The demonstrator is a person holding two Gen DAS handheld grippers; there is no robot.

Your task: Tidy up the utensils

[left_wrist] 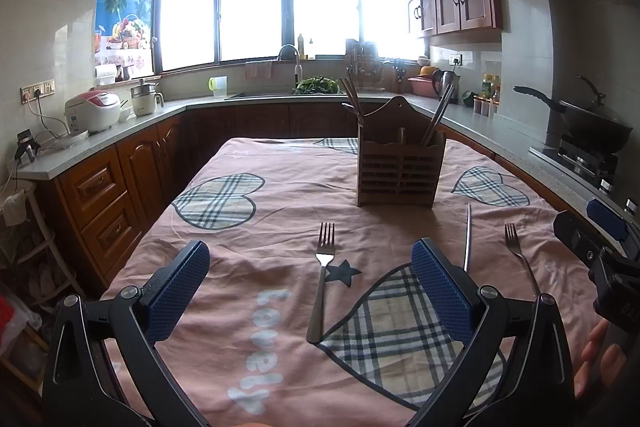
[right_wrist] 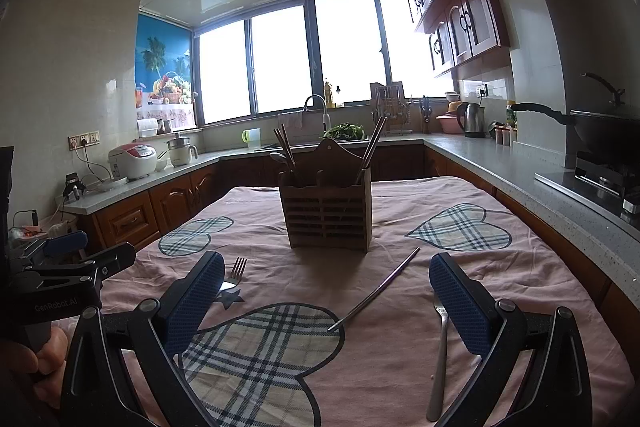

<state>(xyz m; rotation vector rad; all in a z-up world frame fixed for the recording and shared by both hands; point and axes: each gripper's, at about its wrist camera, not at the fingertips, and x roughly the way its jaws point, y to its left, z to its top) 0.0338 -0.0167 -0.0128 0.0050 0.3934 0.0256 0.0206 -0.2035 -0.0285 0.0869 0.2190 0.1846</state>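
Observation:
A wooden utensil holder point(left_wrist: 400, 169) point(right_wrist: 328, 215) stands on the pink tablecloth, with chopsticks and a spoon in it. One steel fork point(left_wrist: 322, 279) lies in front of it between my left gripper's fingers; its tines show in the right wrist view point(right_wrist: 236, 271). A single steel chopstick point(left_wrist: 468, 237) point(right_wrist: 376, 289) lies to its right. A second fork point(left_wrist: 520, 255) point(right_wrist: 440, 351) lies furthest right, beside my right gripper's right finger. My left gripper point(left_wrist: 310, 287) is open and empty. My right gripper point(right_wrist: 326, 303) is open and empty.
The pink tablecloth point(left_wrist: 256, 187) with plaid hearts covers the table. Kitchen counters run around three sides, with a rice cooker point(left_wrist: 94, 111), a kettle point(right_wrist: 472, 119) and a wok on the stove point(right_wrist: 604, 135). The right gripper shows at the left view's right edge point(left_wrist: 600, 247).

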